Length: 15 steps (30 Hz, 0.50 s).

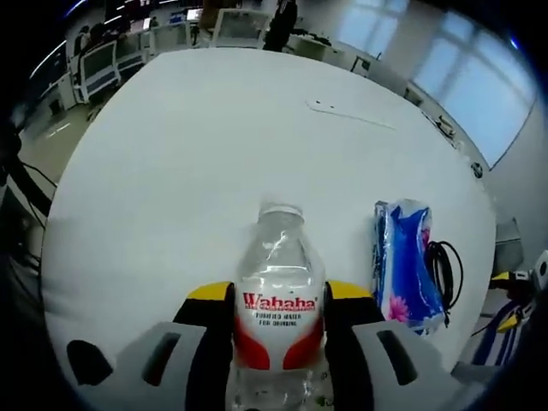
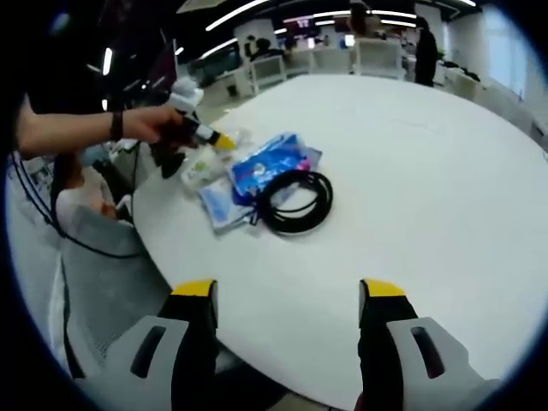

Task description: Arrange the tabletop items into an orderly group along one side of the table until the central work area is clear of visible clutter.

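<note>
Left gripper (image 1: pixel 278 330) pinching water bottle (image 1: pixel 278 282) upright beside blue tissue pack (image 1: pixel 402 265) and black cable coil (image 2: pixel 295 201) near table (image 2: pixel 428 171) edge, likely grouping. Right gripper (image 2: pixel 287 295) spread, holding nothing.

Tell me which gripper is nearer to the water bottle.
Left. The left gripper has its jaws around the water bottle at the table's edge. The right gripper is open, well back from it, beyond the coiled black cable.
</note>
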### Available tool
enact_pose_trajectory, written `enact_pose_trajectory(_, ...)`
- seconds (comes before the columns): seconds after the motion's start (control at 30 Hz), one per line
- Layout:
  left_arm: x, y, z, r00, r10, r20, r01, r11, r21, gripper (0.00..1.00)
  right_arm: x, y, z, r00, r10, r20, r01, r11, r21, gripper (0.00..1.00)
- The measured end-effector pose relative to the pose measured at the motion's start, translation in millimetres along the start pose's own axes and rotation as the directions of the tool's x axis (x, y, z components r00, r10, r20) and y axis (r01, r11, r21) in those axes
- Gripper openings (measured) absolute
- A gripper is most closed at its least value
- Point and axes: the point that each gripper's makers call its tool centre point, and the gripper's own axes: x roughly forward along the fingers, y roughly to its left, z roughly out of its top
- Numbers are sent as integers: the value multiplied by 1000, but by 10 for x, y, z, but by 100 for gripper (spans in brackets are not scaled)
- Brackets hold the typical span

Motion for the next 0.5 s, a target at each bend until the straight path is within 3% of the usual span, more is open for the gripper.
enact_pose_trajectory(0.5,-134,105,135,997,36,61,-36,999,-4,40,-45,-28,-71,1000,-12,2,12,1000,27,65)
